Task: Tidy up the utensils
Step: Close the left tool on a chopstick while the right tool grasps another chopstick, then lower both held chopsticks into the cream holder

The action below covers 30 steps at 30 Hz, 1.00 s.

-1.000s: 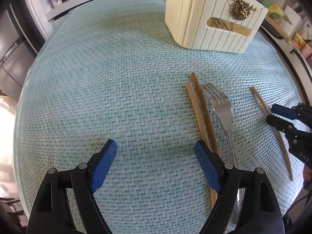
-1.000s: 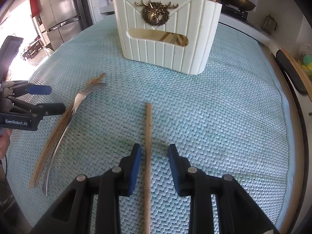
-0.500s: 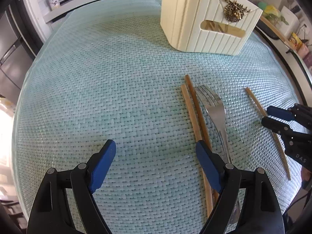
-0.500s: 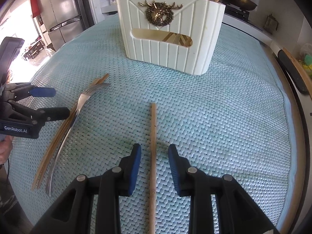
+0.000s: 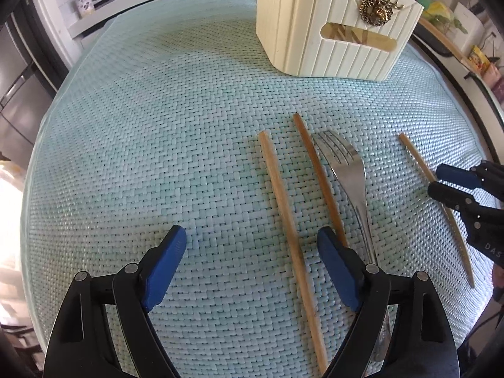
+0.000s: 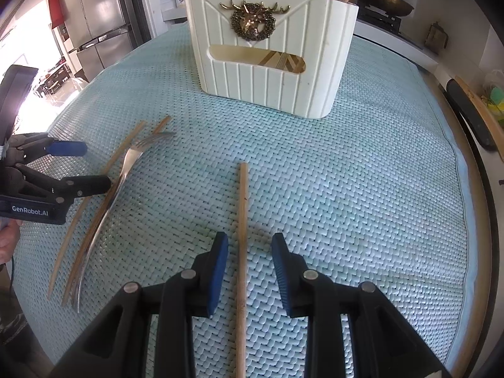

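Two wooden chopsticks and a steel fork (image 5: pixel 349 176) lie side by side on the pale green woven mat (image 5: pixel 157 126). My left gripper (image 5: pixel 252 245) is open and low over the mat. The left chopstick (image 5: pixel 283 214) runs between its fingers, and the second chopstick (image 5: pixel 318 176) passes under the right finger (image 5: pixel 330 252). A third chopstick (image 6: pixel 242 204) lies apart to the right. My right gripper (image 6: pixel 249 242) straddles it with narrow jaws, a gap showing on each side. The cream utensil holder (image 6: pixel 271 72) stands at the back with chopsticks and a spoon in it.
The mat covers a round table with a raised rim (image 6: pixel 472 163). A counter with jars (image 5: pixel 85 3) is beyond it on the left, a pan on a stove (image 6: pixel 384 0) behind the holder, and a steel fridge (image 6: pixel 94 22) at far left.
The two chopsticks beside the fork have parted; the left one now lies between my left gripper's fingers. My right gripper stays astride its chopstick.
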Tool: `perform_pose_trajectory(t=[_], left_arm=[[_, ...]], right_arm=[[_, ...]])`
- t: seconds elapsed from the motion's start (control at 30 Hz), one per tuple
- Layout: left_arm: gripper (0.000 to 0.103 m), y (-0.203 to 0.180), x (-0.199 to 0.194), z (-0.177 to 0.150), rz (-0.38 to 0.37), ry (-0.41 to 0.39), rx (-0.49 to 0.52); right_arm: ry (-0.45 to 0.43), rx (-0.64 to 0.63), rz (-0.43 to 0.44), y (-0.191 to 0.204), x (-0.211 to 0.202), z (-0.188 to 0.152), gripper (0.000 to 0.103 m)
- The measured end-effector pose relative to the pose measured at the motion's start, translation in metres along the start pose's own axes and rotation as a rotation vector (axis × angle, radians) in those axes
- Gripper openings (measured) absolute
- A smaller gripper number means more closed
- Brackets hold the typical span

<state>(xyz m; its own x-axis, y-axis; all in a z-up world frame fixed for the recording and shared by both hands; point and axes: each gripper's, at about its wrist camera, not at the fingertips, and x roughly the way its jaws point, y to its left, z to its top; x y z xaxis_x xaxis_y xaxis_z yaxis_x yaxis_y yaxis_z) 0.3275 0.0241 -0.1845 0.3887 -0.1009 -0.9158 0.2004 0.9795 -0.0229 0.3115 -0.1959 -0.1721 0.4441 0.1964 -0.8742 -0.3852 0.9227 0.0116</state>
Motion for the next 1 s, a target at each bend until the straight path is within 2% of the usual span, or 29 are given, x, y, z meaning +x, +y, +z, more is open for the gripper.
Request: perform_pose_trajectory(t=[0.07,0.17,0.23,0.27,0.33,0.37,0.5,0.6,0.77,0.83,1.0], left_arm=[[0.083,0.002,0.005,0.012,-0.004,0.007,0.008],[0.068,-0.001,0.010,0.027,-0.005,0.012,0.026],[0.047,-0.003,0.012,0.036,-0.015,0.022,0.033],[0.040,-0.004,0.012,0.039,-0.019,0.025,0.037],[0.009,-0.007,0.013,0.042,-0.037,0.032,0.044],[0.007,-0.008,0.014,0.043,-0.050,0.033,0.045],[0.005,-0.005,0.012,0.042,-0.085,-0.003,0.014],[0.005,-0.001,-0.010,0.037,-0.119,-0.077,-0.023],[0.005,0.011,-0.076,0.030,-0.181,-0.240,-0.076],[0.005,0.004,-0.107,0.026,-0.194,-0.304,-0.077],[0.005,0.006,-0.162,0.019,-0.231,-0.455,-0.069]], right_arm=[[0.004,-0.004,0.002,0.000,0.002,0.004,0.029],[0.012,-0.009,0.013,0.001,0.009,0.016,0.029],[0.024,-0.019,0.004,0.002,0.015,0.028,0.029],[0.031,-0.027,0.004,0.004,0.018,0.034,0.029],[0.039,-0.043,-0.009,0.007,0.023,0.043,0.018],[0.042,-0.042,-0.004,0.009,0.025,0.046,0.006],[0.004,-0.014,0.009,0.007,0.025,0.053,0.006],[-0.067,0.051,0.041,-0.004,0.008,0.053,0.006],[-0.243,0.101,0.102,-0.015,-0.056,0.052,0.006],[-0.312,0.102,0.117,-0.015,-0.086,0.049,0.006],[-0.465,0.068,0.121,-0.003,-0.153,0.036,0.006]])
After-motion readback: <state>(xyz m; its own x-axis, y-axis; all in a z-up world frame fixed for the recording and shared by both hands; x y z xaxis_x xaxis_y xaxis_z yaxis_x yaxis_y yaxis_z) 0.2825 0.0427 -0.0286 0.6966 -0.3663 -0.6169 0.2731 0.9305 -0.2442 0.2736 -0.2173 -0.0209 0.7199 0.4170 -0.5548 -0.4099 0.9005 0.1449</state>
